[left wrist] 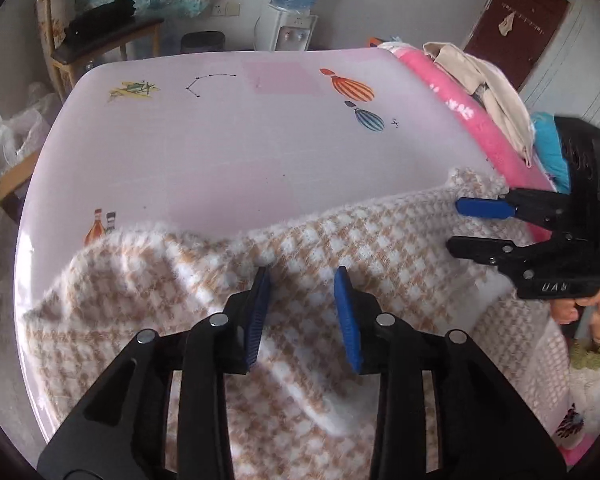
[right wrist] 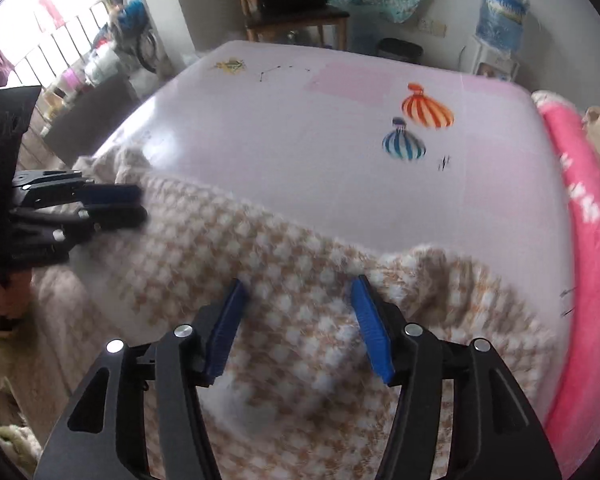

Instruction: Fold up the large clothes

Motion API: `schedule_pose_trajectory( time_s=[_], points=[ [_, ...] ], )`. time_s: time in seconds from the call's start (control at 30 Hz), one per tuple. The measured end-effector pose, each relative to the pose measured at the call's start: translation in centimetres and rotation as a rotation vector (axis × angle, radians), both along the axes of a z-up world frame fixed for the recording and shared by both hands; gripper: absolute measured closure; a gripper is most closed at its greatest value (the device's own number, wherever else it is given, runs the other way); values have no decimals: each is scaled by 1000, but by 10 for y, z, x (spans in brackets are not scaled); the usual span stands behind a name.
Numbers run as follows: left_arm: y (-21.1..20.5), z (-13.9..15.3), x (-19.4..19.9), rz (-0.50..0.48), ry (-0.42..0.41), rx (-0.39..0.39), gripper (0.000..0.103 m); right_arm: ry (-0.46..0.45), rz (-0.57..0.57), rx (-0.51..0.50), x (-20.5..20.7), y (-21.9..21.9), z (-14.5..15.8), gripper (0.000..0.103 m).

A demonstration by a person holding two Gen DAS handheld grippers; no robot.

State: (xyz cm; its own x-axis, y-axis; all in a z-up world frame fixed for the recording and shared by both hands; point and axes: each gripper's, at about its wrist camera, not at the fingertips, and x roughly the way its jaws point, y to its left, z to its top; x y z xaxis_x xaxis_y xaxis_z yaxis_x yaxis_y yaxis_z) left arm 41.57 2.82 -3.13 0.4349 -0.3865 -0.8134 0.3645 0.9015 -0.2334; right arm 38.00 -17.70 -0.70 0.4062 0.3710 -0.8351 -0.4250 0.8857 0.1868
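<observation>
A fuzzy tan-and-white houndstooth garment (left wrist: 312,264) lies spread over the near half of the pink table (left wrist: 228,140), its far edge folded back in a soft ridge. The left gripper (left wrist: 302,312) hangs just above it, blue pads apart, with cloth below and between them but not pinched. Off to its right the right gripper (right wrist: 300,328) also stands with its jaws apart over the same garment, nothing clamped; the fabric's bunched corner sits just ahead of its right pad. Beyond both grippers the bare tabletop shows printed hot-air balloons (right wrist: 428,110). A pink towel (right wrist: 588,216) runs along the table edge to the right of the right gripper.
</observation>
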Motion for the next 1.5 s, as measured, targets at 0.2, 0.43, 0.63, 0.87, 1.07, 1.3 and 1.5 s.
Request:
schedule_pose_trajectory(
  time_s=[0.2, 0.43, 0.63, 0.87, 1.07, 1.3, 1.5],
  points=[
    [20, 11, -22, 32, -25, 90, 57, 79, -122, 18, -27, -52, 7, 36],
    [-18, 49, -33, -51, -160, 48, 60, -68, -94, 41, -34, -4, 55, 36],
    [-72, 1, -35, -103, -97, 204, 60, -40, -22, -85, -28, 40, -5, 36],
    [-46, 18, -69, -47, -82, 211, 60, -36, -71, -198, -75, 22, 13, 36],
    [7, 50, -136, 81, -113, 91, 59, -65, -107, -44, -142, -7, 50, 33],
    [65, 47, -208, 252, -96, 1, 58, -23, -88, 20, -205, -3, 41, 27],
    [87, 16, -246, 313, -57, -34, 59, 26, -67, 6, -232, 11, 12, 26]
  ],
)
